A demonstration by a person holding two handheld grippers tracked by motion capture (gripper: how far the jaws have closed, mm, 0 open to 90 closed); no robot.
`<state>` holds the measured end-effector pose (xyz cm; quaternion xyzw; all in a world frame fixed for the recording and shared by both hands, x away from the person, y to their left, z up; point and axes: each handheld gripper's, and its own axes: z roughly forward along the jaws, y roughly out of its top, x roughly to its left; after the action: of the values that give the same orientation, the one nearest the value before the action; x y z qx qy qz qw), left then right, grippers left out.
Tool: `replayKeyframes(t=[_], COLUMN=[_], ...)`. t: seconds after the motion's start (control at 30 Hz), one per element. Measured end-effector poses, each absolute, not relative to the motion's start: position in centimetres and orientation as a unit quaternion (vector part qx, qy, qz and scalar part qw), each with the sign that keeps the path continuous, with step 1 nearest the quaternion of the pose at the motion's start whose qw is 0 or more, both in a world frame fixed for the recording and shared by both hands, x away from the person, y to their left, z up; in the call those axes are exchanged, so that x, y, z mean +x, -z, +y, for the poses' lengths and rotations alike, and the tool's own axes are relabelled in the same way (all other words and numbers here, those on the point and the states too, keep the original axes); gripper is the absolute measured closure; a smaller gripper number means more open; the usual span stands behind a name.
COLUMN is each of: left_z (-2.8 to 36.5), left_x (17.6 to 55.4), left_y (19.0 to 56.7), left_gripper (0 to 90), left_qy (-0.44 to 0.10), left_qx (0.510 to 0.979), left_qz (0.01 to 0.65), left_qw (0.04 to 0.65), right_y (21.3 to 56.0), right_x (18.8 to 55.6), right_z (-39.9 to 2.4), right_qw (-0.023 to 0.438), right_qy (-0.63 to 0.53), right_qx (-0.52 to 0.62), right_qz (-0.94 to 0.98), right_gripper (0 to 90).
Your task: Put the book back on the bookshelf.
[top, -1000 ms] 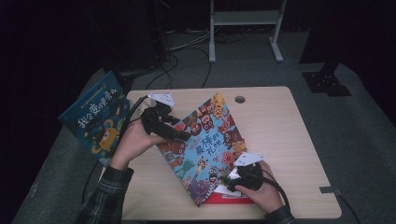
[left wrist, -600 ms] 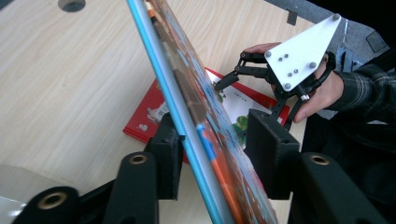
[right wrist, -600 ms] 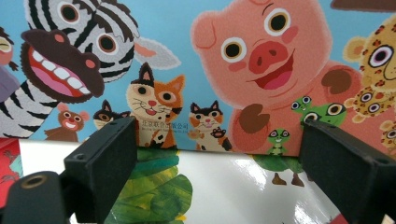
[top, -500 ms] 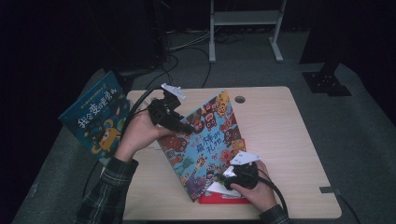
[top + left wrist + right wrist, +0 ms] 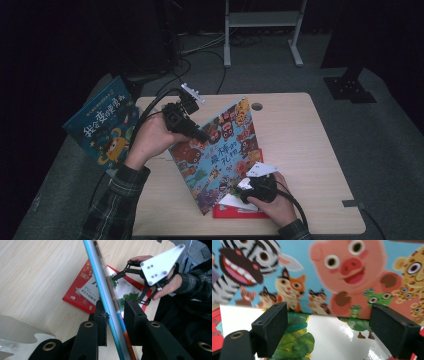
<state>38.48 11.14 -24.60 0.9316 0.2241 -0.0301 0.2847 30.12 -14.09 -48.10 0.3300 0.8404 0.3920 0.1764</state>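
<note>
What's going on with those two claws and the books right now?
Left gripper just closed on animal book, tilting it up. Right gripper open over red book. Nothing in the way.

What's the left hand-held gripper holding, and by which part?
The left hand-held gripper clamps the animal picture book by its upper edge.

Left gripper [image 5: 113, 315] jaws pinch blue book edge [image 5: 105, 290]; red book [image 5: 86, 290] lies on table [image 5: 37, 270].
</note>
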Motion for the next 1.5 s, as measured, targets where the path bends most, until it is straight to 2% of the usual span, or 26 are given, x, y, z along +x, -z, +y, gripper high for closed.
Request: replayKeyframes(t=[0.27,0.53,0.87,1.5], left_z=[11.0,10.4,11.8,21.2], left_x=[37.9,37.0,36.2,34.1], left_y=[23.4,22.6,20.7,18.9], left_gripper=[80.3,80.6,80.6,80.5], left_qy=[0.020,0.003,-0.020,-0.042], left_qx=[0.939,0.943,0.944,0.929], left_qz=[0.206,0.196,0.205,0.288], left_qw=[0.274,0.268,0.257,0.229], right_y=[48.1,48.3,48.4,48.4], right_x=[30.2,30.0,30.1,30.2], right_z=[-14.5,-15.1,-15.2,-15.3], right_qw=[0.165,0.161,0.158,0.150], right_qy=[-0.391,-0.400,-0.405,-0.409], right_qx=[0.331,0.335,0.336,0.337], right_qz=[0.843,0.838,0.836,0.835], right_gripper=[15.1,15.1,15.1,15.1])
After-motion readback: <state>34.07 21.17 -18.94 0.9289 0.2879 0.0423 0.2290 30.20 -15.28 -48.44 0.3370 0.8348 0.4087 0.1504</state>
